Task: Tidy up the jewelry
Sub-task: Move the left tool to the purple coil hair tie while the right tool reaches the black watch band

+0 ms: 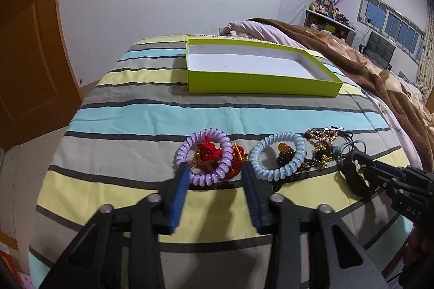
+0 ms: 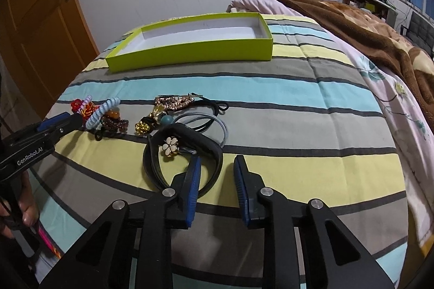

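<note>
My left tool (image 1: pixel 214 167) reaches down over the striped bedspread (image 1: pixel 162 110) with its blue pads partly apart; the lilac coil bracelet (image 1: pixel 204 157) lies between them, with the left pad against its near rim and the right pad just beside the pale blue coil bracelet (image 1: pixel 279 153). I cannot say the pads are pressing on anything. A red knotted charm (image 1: pixel 207 153) sits inside the lilac coil.

My right tool (image 2: pixel 217 161) is narrower, its pads on either side of the near edge of the black band (image 2: pixel 208 145), which lies flat on the bed; the left pad sits inside the loop and the right pad just outside, apart from it. A white flower charm (image 2: pixel 170 146) rests on that band. Just behind it lie a grey hair tie (image 2: pixel 219 126), a jewelled hair clip (image 2: pixel 173 102) and gold beads (image 2: pixel 142 127).

The green box (image 2: pixel 190 55), white inside, sits open farther up the bed, well apart from the jewelry. A brown blanket (image 2: pixel 352 18) lies to the right.
</note>
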`<act>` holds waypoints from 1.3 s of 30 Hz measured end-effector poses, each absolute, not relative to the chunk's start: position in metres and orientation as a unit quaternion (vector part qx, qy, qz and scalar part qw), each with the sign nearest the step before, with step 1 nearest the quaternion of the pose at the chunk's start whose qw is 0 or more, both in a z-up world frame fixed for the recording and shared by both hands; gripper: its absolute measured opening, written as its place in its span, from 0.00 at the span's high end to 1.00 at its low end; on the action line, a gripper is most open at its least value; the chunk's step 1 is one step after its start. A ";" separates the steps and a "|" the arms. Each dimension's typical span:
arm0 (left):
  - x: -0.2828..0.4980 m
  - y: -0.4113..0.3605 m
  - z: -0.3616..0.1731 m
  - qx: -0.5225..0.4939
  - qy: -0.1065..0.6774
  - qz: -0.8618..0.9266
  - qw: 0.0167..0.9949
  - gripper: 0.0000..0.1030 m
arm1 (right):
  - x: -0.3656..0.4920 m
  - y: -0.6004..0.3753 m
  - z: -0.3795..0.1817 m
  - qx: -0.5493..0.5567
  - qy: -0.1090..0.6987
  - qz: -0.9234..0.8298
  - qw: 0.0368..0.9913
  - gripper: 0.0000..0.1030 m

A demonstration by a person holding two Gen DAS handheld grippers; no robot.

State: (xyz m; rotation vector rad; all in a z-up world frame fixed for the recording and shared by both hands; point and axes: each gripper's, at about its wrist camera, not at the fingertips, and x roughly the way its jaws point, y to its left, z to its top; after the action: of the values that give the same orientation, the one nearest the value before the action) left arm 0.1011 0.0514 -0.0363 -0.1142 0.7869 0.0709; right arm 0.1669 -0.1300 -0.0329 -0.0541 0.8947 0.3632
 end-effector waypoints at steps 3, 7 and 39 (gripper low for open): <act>0.103 0.051 -0.039 -0.049 0.385 0.032 0.921 0.76 | 0.168 -0.128 -0.032 -0.029 0.431 0.176 0.885 0.88; 0.100 0.050 -0.036 -0.039 0.380 0.033 0.924 0.89 | 0.169 -0.127 -0.032 -0.030 0.430 0.177 0.885 0.88; 0.107 0.050 -0.036 0.010 0.400 -0.019 0.916 0.83 | 0.161 -0.137 -0.029 -0.011 0.427 0.173 0.887 0.90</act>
State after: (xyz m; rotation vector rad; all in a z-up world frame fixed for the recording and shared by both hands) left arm 0.1069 0.0504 -0.0358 0.0211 0.8235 -0.0398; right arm 0.1613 -0.1368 -0.0286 -0.0237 0.8881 0.3606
